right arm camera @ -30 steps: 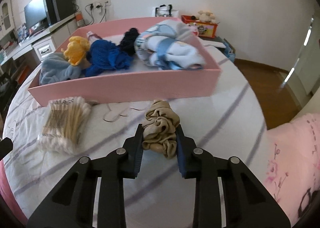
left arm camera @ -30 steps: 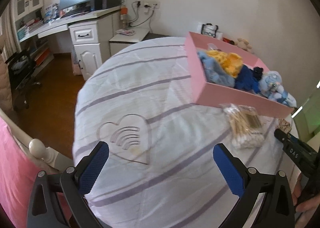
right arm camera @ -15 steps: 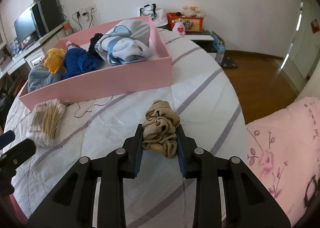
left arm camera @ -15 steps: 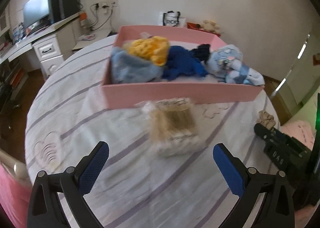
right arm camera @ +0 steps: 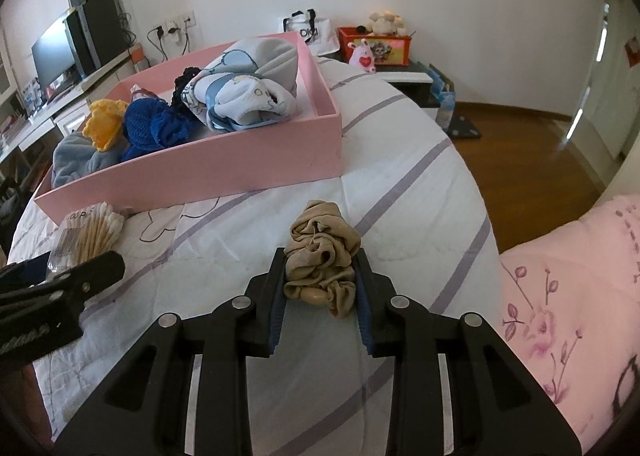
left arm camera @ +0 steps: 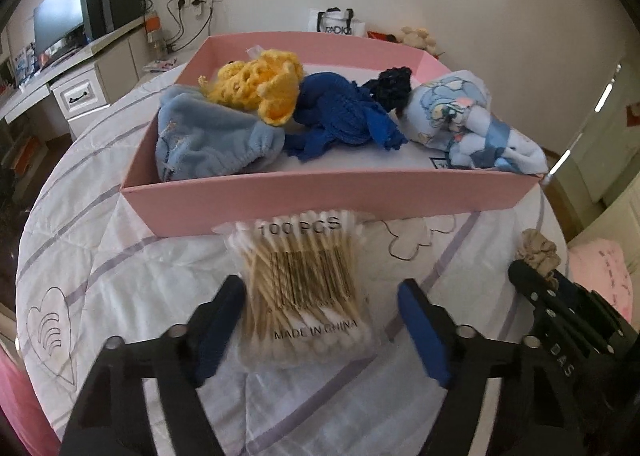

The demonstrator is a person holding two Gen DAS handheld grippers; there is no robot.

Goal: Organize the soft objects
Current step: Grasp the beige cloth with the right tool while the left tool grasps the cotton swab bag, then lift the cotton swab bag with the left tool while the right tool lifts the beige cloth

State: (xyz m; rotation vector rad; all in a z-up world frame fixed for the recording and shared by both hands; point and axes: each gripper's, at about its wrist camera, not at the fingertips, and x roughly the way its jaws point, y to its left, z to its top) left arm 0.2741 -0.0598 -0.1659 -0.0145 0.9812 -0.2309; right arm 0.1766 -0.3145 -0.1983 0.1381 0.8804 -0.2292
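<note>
- The right gripper (right arm camera: 320, 284) clamps the beige scrunchie (right arm camera: 322, 252) at lower centre of the right wrist view; carry it high over the near wall of the pink tray (right arm camera: 224, 172) at upper left, then release.
- The left gripper (left arm camera: 322, 320) stands wide, holding nothing, straddling the cotton swab pack (left arm camera: 306, 284) at lower centre; close evenly on its sides so the bag doesn't slip.
- Count: 1 tray, 1 swab pack, 1 scrunchie, 5 soft items inside the tray.

A home bedroom: quilted bed (right arm camera: 400, 184), desk (left arm camera: 60, 72), monitor (left arm camera: 56, 26).
</note>
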